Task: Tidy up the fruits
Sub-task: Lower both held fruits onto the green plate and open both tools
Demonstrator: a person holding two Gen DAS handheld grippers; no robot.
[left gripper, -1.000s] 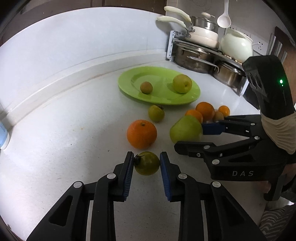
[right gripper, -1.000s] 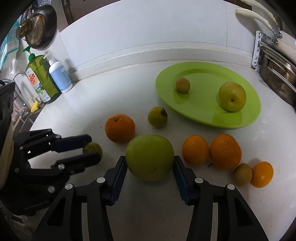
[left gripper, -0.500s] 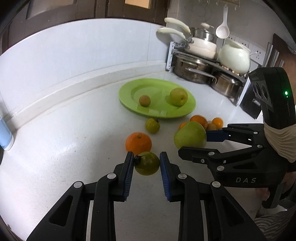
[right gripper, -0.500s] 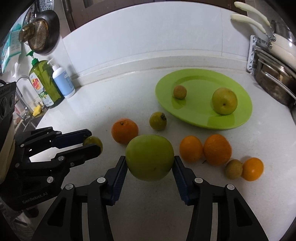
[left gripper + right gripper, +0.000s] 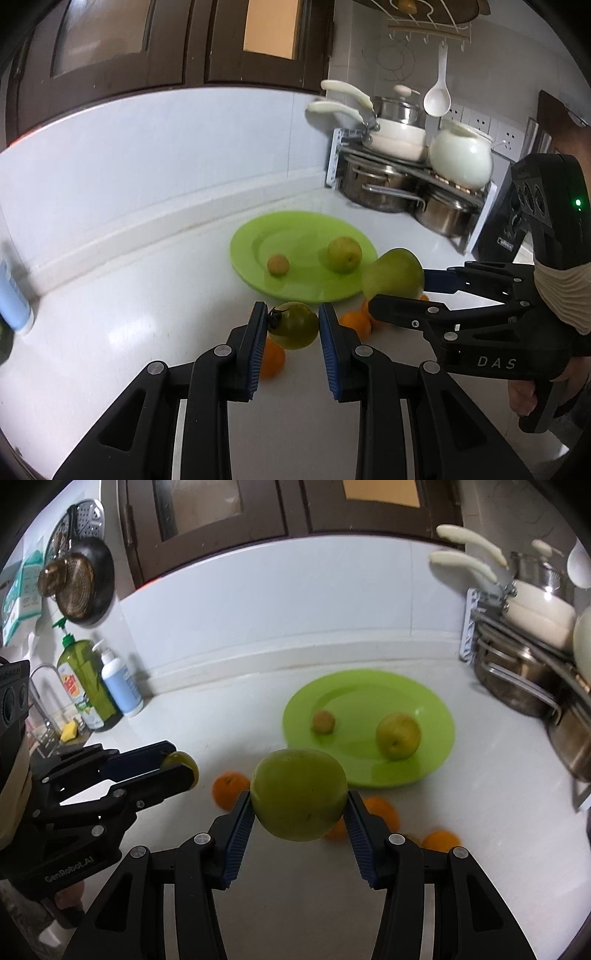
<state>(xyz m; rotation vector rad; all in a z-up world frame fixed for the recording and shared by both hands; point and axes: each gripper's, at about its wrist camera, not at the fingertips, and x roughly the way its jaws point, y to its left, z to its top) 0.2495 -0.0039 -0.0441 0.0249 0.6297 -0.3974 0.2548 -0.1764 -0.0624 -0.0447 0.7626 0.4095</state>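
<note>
My left gripper (image 5: 293, 325) is shut on a small green tomato (image 5: 293, 326) with a dark stem, held above the counter. My right gripper (image 5: 299, 805) is shut on a large green apple (image 5: 299, 794), also lifted; in the left wrist view that apple (image 5: 393, 275) hangs in front of the plate's right rim. A lime green plate (image 5: 258, 240) at the back holds a yellow-green apple (image 5: 345, 254) and a small brown fruit (image 5: 277, 264). Several oranges (image 5: 231, 788) lie on the white counter beneath the grippers, partly hidden by them.
A rack of steel pots (image 5: 384, 184), a white pan and a white jar (image 5: 461, 158) fills the back right corner. Soap bottles (image 5: 92, 686) and a sink tap stand at the left. A person's wrapped hand (image 5: 561, 291) holds the right gripper.
Both grippers have risen off the counter with their fruits and tilted up, so the plate and oranges now sit lower and farther in view.
</note>
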